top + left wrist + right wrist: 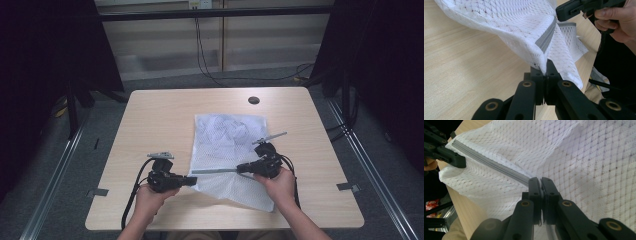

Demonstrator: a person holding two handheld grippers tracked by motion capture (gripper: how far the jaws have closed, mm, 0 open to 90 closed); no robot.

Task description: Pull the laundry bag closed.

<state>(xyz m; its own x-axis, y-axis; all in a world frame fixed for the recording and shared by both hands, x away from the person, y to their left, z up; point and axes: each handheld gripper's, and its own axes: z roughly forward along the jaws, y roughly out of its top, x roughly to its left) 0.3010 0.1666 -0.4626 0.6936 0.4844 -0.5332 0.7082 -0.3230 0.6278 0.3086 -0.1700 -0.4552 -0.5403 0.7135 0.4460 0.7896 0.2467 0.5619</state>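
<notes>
Mesh bag (227,150), white with a grey zipper (215,171), lies on the counter (150,120), toward its near edge and a little right of centre; a dark round hole (253,100) in the counter sits beyond the bag's far end. Both grippers have hold of the bag along the zipper line. The left gripper (192,181) is clamped on the bag's near-left corner at the zipper's end, its jaws pressed together with mesh and grey tape pinched between them, as the left gripper view makes plain (546,67). The right gripper (242,169) is clamped on the zipper farther along, toward the bag's right side; in its own view the jaws meet right on the grey strip (540,182).

Between the two grips the zipper (491,165) runs fairly straight and is lifted a little off the counter, with the mesh hanging from it. The rest of the bag lies flat beyond the zipper, and crumpled pale stuff inside shows through the mesh.

Judging by this, the step in hand is working the zipper: one end anchored, the other gripper at what is probably the slider, though the slider itself cannot be made out. The next move would call for the left gripper to hold firm while the right draws along the zipper line, keeping it taut so the mesh does not bunch or catch.
</notes>
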